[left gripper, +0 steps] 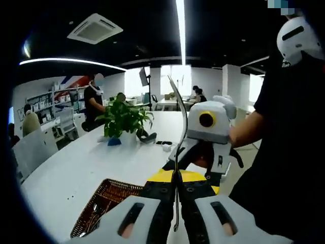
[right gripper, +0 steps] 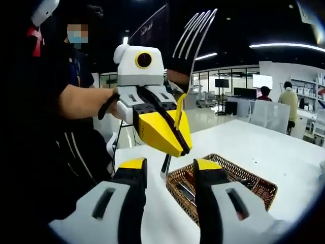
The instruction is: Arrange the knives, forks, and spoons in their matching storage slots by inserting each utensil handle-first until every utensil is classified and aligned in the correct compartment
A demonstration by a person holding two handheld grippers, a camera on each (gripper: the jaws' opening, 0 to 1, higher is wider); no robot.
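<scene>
1. A fork (right gripper: 190, 46) is clamped edge-on between the jaws of the left hand-held gripper (right gripper: 177, 134); its tines rise well above the jaws and its handle end pokes out below them.
2. In the left gripper view the same fork (left gripper: 179, 152) runs as a thin curved strip straight up the middle, pinched between the left hand-held gripper's (left gripper: 176, 190) closed jaws.
3. The right hand-held gripper (right gripper: 169, 175) sits just below and in front of the fork's handle end, its jaws apart and holding nothing; the fork does not touch them.
4. The right hand-held gripper (left gripper: 195, 168) appears beyond the left one, facing it, held in a person's hand (left gripper: 234, 136).
5. A woven basket (right gripper: 254, 185) lies on the white tabletop (right gripper: 274, 147) beneath both hand-held grippers, with dark items inside that are too unclear to name.
6. A potted plant (left gripper: 123, 119) stands farther off on the tabletop.
</scene>
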